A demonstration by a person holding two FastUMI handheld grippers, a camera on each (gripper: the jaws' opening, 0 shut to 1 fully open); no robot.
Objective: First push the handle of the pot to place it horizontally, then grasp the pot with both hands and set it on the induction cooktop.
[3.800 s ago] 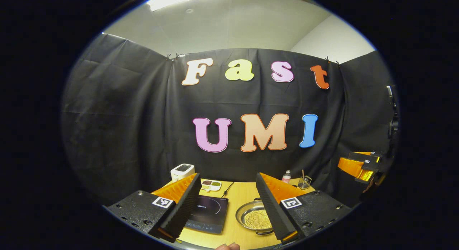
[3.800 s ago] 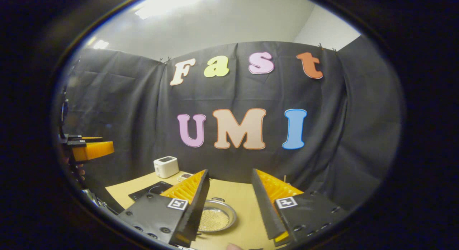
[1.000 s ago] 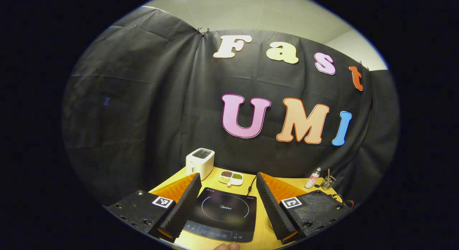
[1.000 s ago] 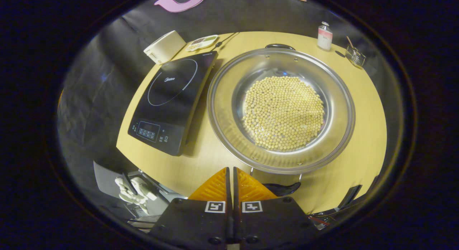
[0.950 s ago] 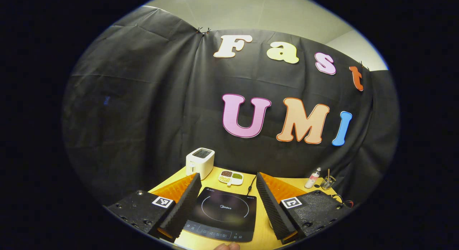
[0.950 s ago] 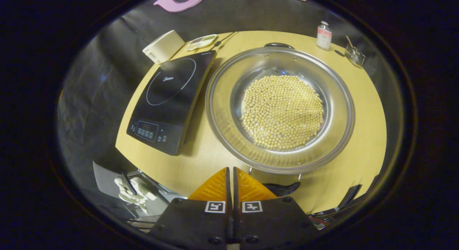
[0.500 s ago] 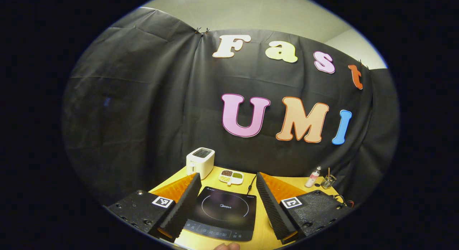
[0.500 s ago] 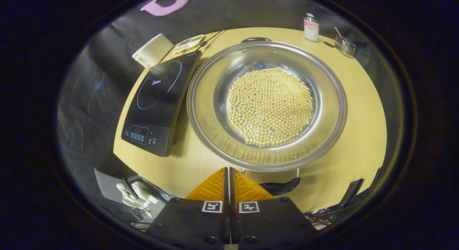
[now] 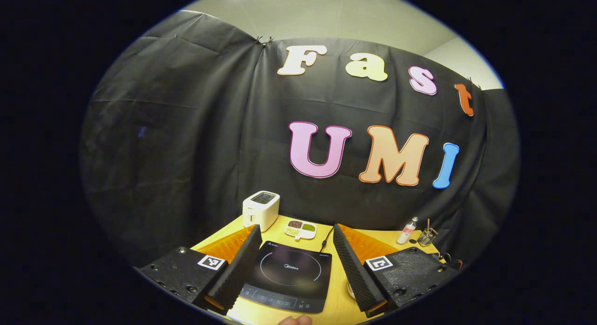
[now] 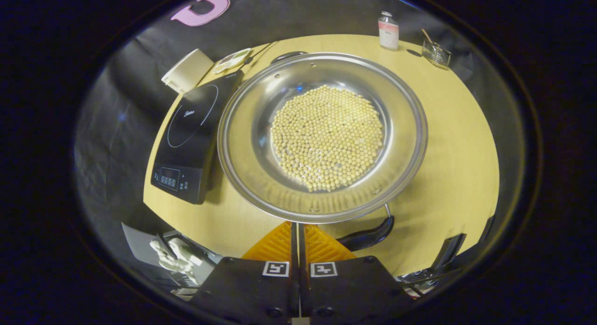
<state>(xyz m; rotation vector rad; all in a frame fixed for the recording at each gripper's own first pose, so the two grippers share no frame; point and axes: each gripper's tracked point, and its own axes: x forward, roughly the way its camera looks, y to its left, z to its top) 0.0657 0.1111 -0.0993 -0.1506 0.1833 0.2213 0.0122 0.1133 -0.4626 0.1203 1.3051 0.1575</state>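
**Pot on table, right tongs closed at near handle**

Left tongs [image 9: 294, 269] open, held above induction cooktop [image 10: 186, 138] near table's [image 10: 457, 143] left edge. Pot [image 10: 322, 134] of beans sits mid-table, touching the cooktop's right side. Right tongs [image 10: 298, 241] closed, empty, beside near handle [image 10: 368, 236].

"Midea" brand on the induction cooktop [image 9: 288, 274]

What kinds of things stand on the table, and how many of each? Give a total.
Pot: 1
Induction cooktop: 1
Toaster: 1
Divided dish: 1
Bottle: 1
Glass holder: 1
Total: 6
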